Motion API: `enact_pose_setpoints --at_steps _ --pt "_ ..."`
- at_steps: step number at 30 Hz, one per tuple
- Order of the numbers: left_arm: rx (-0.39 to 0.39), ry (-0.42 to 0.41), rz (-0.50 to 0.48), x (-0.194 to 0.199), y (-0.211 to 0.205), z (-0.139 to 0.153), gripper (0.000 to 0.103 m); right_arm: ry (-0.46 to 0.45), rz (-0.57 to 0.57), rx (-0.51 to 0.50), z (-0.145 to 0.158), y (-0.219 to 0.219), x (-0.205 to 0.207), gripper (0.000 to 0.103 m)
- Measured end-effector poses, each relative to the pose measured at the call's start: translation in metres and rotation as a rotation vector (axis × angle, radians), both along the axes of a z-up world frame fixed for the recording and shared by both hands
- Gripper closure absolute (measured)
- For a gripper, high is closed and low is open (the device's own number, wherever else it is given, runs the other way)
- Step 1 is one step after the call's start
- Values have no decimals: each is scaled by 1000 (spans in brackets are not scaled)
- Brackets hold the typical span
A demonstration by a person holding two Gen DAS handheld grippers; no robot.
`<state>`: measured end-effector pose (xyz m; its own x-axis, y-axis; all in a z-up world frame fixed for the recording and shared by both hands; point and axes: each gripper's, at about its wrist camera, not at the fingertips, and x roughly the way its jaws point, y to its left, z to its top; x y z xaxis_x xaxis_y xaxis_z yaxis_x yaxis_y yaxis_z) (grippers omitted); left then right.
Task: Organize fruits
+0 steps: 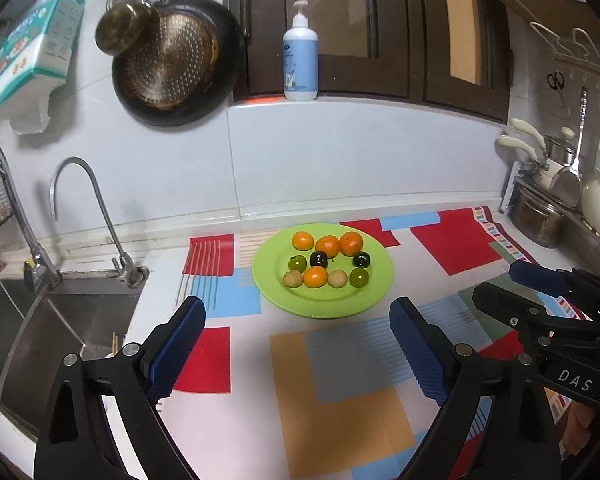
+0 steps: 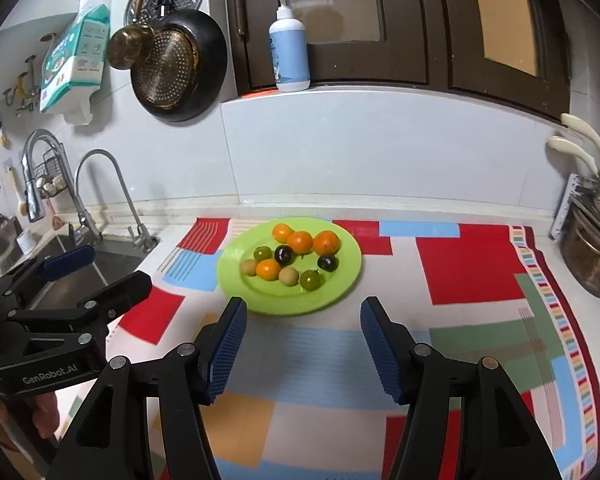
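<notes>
A lime green plate [image 1: 376,294] [image 2: 340,280] sits on a colourful patchwork mat and holds several small fruits: oranges [image 1: 327,245] [image 2: 300,241], dark plums [image 1: 318,259] [image 2: 283,255], green fruits [image 1: 358,277] [image 2: 310,279] and pale tan fruits [image 1: 337,279] [image 2: 288,276]. My left gripper [image 1: 298,316] is open and empty, hovering in front of the plate. My right gripper [image 2: 303,318] is open and empty, just before the plate's near rim. Each gripper shows in the other's view, the right one [image 1: 500,284] at the right edge and the left one [image 2: 100,270] at the left edge.
A steel sink [image 1: 40,320] with two taps [image 1: 80,208] lies to the left. Pots and utensils [image 1: 548,208] stand at the right. A soap bottle [image 1: 300,56] stands on the ledge behind. A pan [image 1: 176,64] hangs on the tiled wall.
</notes>
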<state>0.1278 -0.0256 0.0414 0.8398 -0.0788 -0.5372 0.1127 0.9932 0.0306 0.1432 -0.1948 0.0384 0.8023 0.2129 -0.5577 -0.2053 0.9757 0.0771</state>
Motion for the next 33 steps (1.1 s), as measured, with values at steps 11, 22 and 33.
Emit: enact_pose_setpoints --at_steps 11,22,33 --pt "14 -43 -5 -51 -4 16 3 -16 -25 7 8 -6 -50 43" --pt "19 -70 -9 -81 -6 25 1 -38 -27 15 17 -10 -83 43" --pt "21 -53 -3 -91 -7 23 0 -51 -32 20 21 -14 -96 43"
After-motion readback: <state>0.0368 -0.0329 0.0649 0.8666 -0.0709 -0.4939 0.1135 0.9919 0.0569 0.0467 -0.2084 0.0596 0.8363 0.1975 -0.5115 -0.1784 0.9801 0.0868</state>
